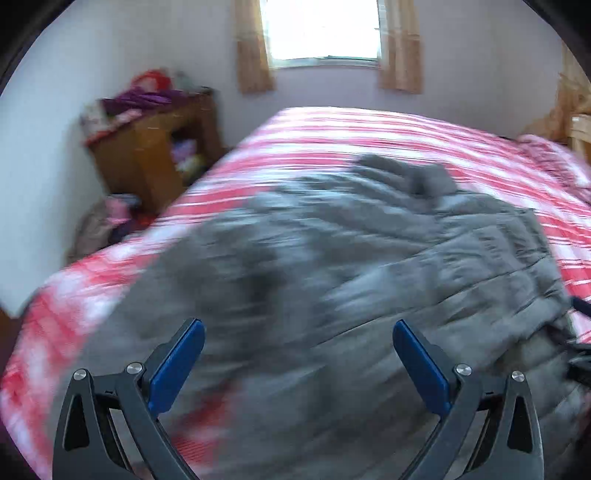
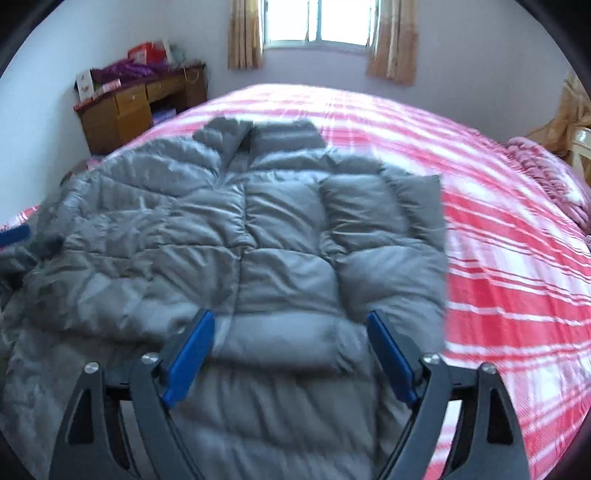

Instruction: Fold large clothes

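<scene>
The right gripper (image 2: 291,332) hangs spread wide over the grey puffer jacket (image 2: 280,236), blue pads (image 2: 188,365) gripping nothing. The left gripper (image 1: 298,339) is likewise splayed and empty above the jacket's blurred left side. The jacket lies flat on the bed (image 2: 498,229), collar toward the window (image 2: 321,22), its quilted, shiny panels puffed into soft blocks. The bed's cover is red-and-white plaid. Left of the bed stands a wooden desk (image 2: 125,107) with purple cloth and boxes piled on top.
</scene>
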